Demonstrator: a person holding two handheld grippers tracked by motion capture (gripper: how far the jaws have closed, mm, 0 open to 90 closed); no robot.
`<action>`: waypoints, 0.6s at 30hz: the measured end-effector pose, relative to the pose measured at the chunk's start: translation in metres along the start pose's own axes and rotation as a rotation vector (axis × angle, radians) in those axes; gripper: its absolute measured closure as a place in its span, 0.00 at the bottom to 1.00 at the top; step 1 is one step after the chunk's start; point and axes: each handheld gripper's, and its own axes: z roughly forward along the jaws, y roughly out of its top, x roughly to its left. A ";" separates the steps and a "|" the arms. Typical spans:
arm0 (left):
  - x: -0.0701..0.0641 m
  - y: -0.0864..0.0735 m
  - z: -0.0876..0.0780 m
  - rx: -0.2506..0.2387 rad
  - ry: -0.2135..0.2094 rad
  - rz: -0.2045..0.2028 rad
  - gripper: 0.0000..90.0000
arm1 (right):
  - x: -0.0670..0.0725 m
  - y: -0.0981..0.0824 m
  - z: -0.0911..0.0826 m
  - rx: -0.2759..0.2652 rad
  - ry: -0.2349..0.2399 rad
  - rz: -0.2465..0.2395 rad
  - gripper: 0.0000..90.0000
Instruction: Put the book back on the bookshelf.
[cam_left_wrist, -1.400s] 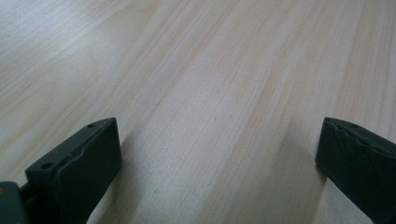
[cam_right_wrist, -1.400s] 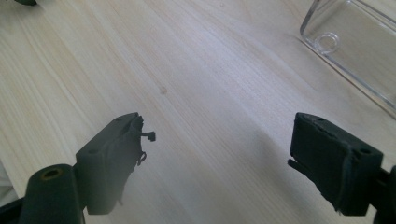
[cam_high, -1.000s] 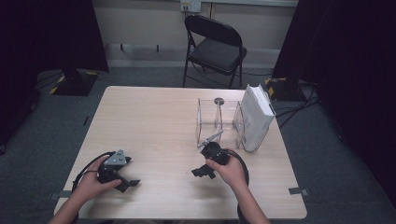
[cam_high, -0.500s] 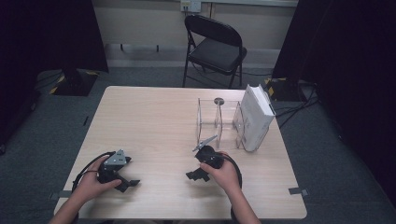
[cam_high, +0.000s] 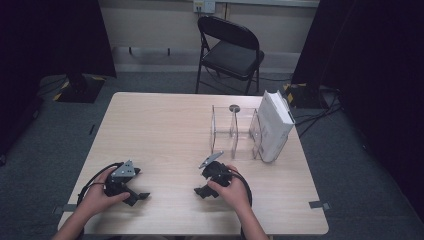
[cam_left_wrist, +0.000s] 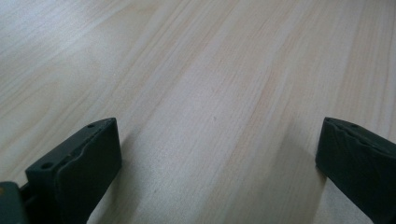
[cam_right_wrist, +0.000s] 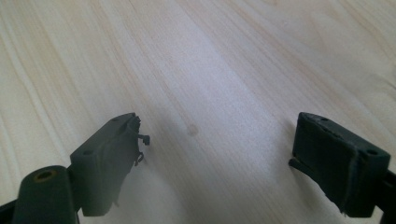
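**Both grippers held low over bare wood, jaws spread**

At 7 o'clock on the pale wood-grain table, the left gripper is held in a hand; a grey three-cornered plate sits on its top and a black cable loops behind it. In the left gripper view its two black, blocky jaws are seen spread wide apart, with nothing but streaked, matte tabletop between them.

At 6 o'clock the right gripper is held in the other hand, angled toward the table's left. In the right gripper view its jaws are likewise spread and empty; the pads are worn, with frayed edges, and a faint round mark is seen on the wood between them.

At 2 o'clock, well apart from both grippers, a clear acrylic divider rack stands upright, with a small round dark object just behind it. A white rectangular box leans against the rack's right end. Beyond the table at 12 o'clock, a black folding chair stands on grey carpet.
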 end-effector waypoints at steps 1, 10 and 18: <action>0.000 0.000 0.000 0.000 0.001 0.000 0.00 | 0.001 0.000 0.000 -0.004 -0.006 -0.010 0.15; 0.000 0.000 0.000 0.000 0.001 0.001 0.00 | 0.006 -0.005 0.003 -0.044 -0.042 -0.035 0.14; 0.000 0.000 0.000 0.000 -0.001 -0.001 0.00 | 0.008 -0.009 0.005 -0.078 -0.052 -0.026 0.12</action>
